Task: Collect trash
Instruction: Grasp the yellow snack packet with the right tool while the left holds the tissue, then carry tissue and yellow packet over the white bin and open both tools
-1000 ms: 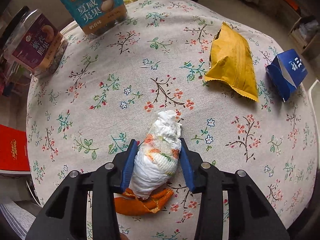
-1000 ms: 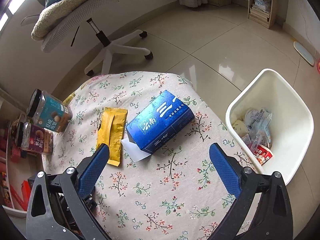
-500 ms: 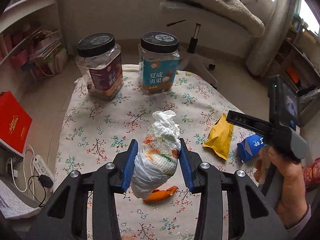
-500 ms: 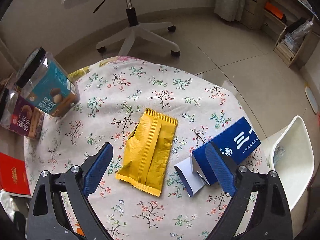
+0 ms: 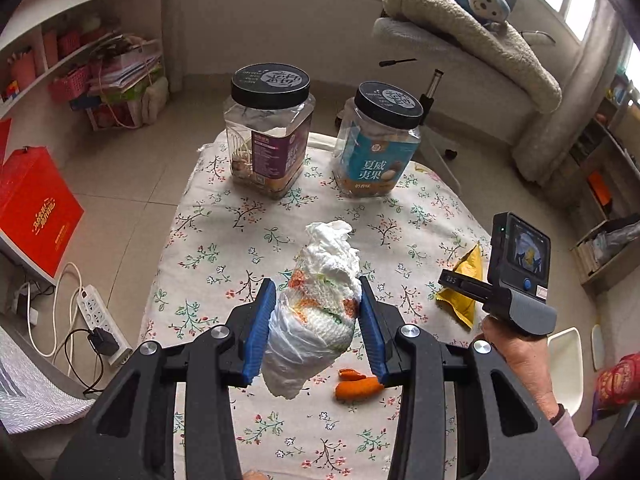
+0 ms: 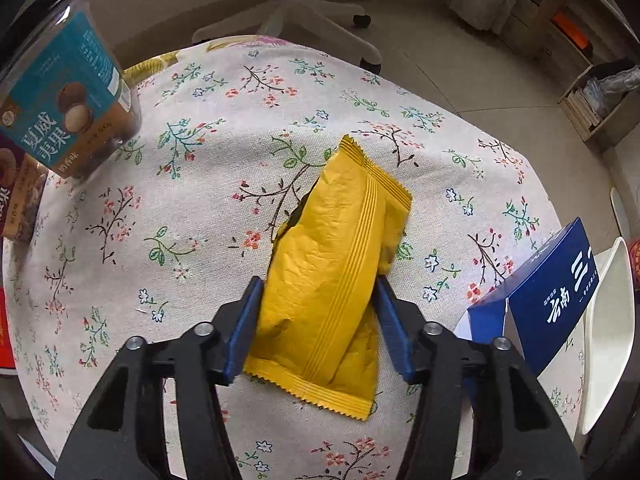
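Observation:
My left gripper (image 5: pixel 315 285) is shut on a crumpled white tissue wad (image 5: pixel 328 248) stained orange and green, held up above the flowered tablecloth (image 5: pixel 224 248). Orange peel (image 5: pixel 358 388) lies on the cloth below it. Pointing steeply down, my right gripper (image 6: pixel 318 280) has its jaws closing on a yellow snack wrapper (image 6: pixel 336 232). Both blue pads touch the wrapper's sides and it bulges between them. In the left wrist view a hand holds that right gripper's body (image 5: pixel 516 280) over the wrapper (image 5: pixel 460 304).
A blue carton (image 6: pixel 556 284) stands at the table's right edge, with a white bin (image 6: pixel 608 320) on the floor beyond it. Two black-lidded jars (image 5: pixel 268 132) (image 5: pixel 380 140) stand at the far end. An office chair, shelves and a power strip surround the table.
The left gripper rose with the tissue wad, leaving the orange peel on the cloth. The right gripper swung from the blue carton to the yellow wrapper, dropped, and narrowed its jaws onto it.

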### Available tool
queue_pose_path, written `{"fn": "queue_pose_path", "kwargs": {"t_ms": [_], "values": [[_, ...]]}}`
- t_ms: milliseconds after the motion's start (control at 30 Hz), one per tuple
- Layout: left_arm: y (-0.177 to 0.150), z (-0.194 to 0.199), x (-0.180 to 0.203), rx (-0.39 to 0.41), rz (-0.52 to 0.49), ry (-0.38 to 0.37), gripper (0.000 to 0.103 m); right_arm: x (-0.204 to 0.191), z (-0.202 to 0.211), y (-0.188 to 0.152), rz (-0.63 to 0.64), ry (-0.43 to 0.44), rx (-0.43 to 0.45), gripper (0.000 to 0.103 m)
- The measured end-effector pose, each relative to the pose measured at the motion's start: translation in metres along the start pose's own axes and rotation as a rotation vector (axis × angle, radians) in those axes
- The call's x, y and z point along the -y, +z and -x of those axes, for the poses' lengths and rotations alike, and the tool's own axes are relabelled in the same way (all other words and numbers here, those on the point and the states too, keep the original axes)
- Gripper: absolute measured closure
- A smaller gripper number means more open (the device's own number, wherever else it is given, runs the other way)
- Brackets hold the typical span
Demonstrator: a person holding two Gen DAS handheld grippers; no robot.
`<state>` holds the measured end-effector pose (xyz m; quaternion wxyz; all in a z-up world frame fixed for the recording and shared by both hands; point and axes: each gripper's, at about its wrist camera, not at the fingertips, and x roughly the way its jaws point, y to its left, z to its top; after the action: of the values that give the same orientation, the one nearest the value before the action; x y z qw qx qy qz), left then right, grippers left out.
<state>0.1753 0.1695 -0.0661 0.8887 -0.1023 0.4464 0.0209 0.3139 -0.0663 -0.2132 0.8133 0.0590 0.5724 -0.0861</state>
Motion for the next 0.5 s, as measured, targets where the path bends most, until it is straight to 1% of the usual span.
{"fn": "queue_pose_path", "kwargs": {"t_ms": [67, 167, 333, 500], "values": [[-0.001, 0.005, -0.002, 0.011, 0.004, 0.001, 0.062, 0.001, 0.007, -0.006, -0.017, 0.094, -0.008, 0.074], [-0.002, 0.009, -0.007, 0.022, 0.014, 0.007, 0.062, -0.001, 0.024, -0.018, -0.003, 0.180, 0.026, 0.076], [-0.005, 0.011, -0.012, 0.026, 0.023, 0.033, 0.062, -0.010, 0.069, -0.039, 0.063, 0.264, 0.098, 0.077], [-0.009, 0.017, -0.012, 0.039, 0.032, 0.035, 0.062, -0.015, 0.123, -0.064, 0.160, 0.318, 0.200, 0.077]]}}
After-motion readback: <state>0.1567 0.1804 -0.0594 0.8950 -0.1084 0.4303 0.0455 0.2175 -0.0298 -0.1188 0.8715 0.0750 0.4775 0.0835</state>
